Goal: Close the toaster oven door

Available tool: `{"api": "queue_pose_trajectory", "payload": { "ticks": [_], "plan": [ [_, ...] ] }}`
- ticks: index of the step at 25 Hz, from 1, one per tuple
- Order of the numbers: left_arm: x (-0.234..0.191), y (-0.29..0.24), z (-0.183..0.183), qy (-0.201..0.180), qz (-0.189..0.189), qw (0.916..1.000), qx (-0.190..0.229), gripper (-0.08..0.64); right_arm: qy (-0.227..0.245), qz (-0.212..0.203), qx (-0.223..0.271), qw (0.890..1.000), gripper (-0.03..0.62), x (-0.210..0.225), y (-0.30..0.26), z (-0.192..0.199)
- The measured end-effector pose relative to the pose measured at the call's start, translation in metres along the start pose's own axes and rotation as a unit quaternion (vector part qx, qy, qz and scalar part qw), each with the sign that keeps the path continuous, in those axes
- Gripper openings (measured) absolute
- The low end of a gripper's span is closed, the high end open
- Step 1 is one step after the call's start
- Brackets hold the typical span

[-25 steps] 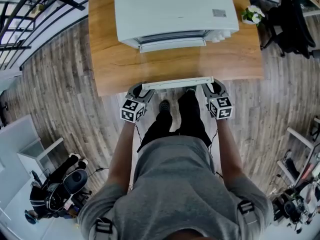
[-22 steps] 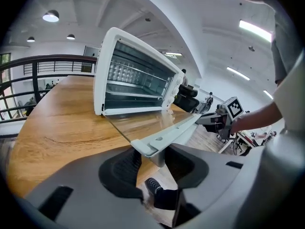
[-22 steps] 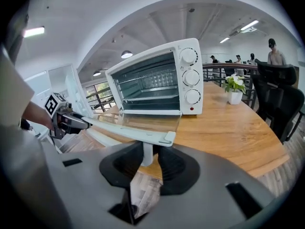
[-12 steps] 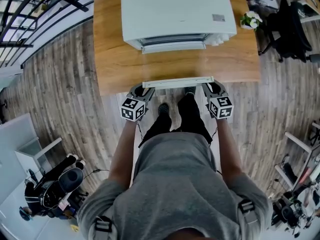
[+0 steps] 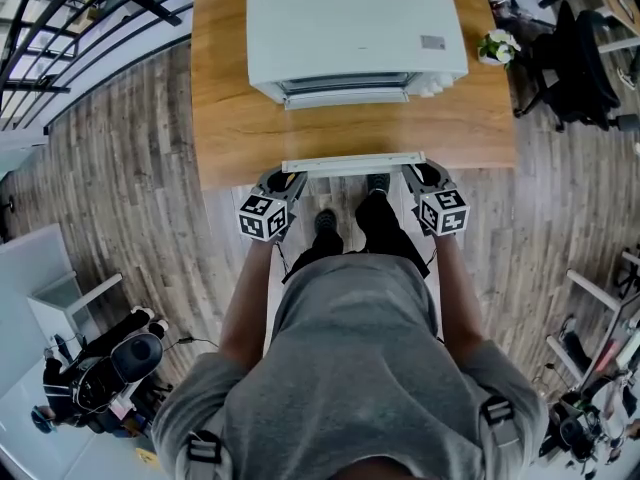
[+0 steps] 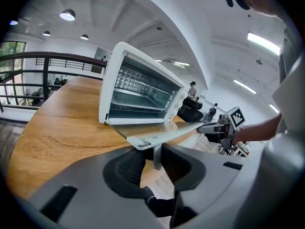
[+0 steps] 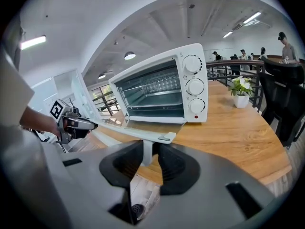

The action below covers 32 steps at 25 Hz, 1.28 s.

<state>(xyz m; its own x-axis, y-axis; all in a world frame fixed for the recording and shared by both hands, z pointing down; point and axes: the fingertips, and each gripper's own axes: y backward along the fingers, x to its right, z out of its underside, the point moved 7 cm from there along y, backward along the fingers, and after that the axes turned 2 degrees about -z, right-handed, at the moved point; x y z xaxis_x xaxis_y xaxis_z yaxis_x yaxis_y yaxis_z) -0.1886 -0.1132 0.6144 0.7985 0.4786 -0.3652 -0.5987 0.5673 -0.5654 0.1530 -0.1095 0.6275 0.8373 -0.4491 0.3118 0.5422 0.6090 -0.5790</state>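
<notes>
White and glass-paned, the toaster oven's door [image 6: 151, 133] hangs open, folded out toward the person and lying nearly flat past the front edge of the wooden table [image 5: 240, 118], with its handle [image 5: 352, 163] running as a pale bar along the outer edge. The left gripper [image 6: 155, 156] is clenched on the upright post at the left end of that handle; its jaws have just been closing and the post stands between them. The right gripper [image 7: 148, 159] grasps the matching post at the handle's right end, its jaws likewise having just been closing with the post between them. From the head view the two grippers sit just below the table edge, one at each end of the bar, marker cubes turned up toward the camera. The toaster oven [image 5: 355, 28] itself stands at the middle of the table, its cavity open and a wire rack visible inside; three round knobs [image 7: 194, 86] line its right-hand panel above a small red lamp. A small potted plant [image 7: 240, 92] with white flowers stands on the table to the oven's right, well apart from it. A black office chair [image 5: 585, 48] is parked on the wood-look floor beyond that corner.
</notes>
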Motion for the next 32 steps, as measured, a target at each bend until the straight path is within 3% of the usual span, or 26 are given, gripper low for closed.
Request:
{"api": "queue_pose_trajectory", "payload": {
  "ticks": [11, 18, 22, 32],
  "plan": [
    [0.003, 0.005, -0.01, 0.027, -0.016, 0.9993, 0.02, 0.11, -0.001, -0.037, -0.018, 0.999, 0.11, 0.003, 0.003, -0.016],
    [0.002, 0.011, -0.025, 0.069, -0.017, 0.9957, 0.06, 0.112, -0.033, -0.072, -0.015, 0.997, 0.11, 0.008, 0.005, -0.036],
    [-0.001, 0.013, -0.035, 0.108, -0.01, 0.9893, 0.097, 0.11, -0.068, -0.094, -0.004, 0.993, 0.11, 0.014, 0.006, -0.05],
    [-0.005, 0.017, -0.057, 0.135, -0.015, 0.9806, 0.142, 0.115, -0.119, -0.142, 0.017, 0.983, 0.112, 0.02, 0.002, -0.076]
  ]
}}
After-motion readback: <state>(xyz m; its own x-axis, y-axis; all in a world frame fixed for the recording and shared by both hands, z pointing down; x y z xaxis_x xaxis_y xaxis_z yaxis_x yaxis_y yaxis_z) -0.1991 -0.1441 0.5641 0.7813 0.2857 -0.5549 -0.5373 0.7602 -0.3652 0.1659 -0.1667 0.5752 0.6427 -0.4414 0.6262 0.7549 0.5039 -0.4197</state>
